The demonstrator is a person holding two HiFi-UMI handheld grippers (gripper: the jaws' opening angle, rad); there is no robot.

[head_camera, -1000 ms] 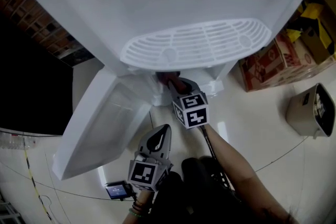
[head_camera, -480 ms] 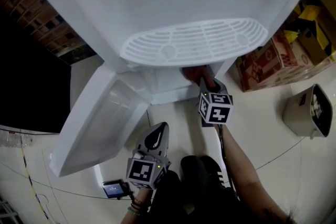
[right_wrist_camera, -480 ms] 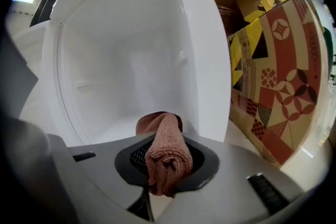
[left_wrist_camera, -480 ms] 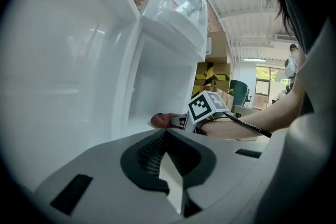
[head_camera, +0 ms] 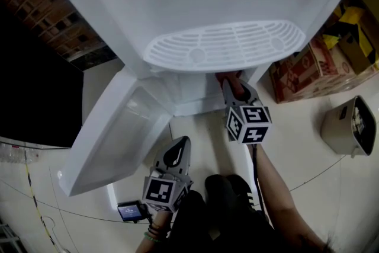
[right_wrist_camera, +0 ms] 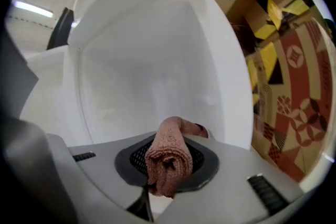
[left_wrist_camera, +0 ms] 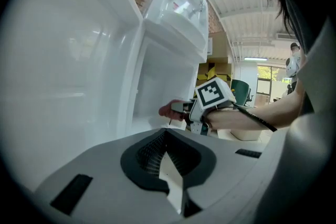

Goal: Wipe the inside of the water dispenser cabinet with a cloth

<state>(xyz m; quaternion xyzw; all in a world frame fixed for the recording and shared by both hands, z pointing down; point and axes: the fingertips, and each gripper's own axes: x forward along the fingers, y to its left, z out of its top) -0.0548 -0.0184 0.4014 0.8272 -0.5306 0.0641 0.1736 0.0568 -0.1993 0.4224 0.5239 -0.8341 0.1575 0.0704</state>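
The cloth (right_wrist_camera: 169,157) is a dusky-pink, nubbly roll grasped in the right tool (right_wrist_camera: 167,176). Its free end curls toward the white inside of the water dispenser cabinet (right_wrist_camera: 152,65), near the cabinet's right edge. Only the left gripper view shows the roll's tip poking past the tool into the opening. There the left tool (left_wrist_camera: 167,160) is clenched on nothing, beside the open door (left_wrist_camera: 63,60).

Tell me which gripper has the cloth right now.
The right gripper, shut on the rolled pinkish cloth at the cabinet opening. The left gripper is shut on nothing.
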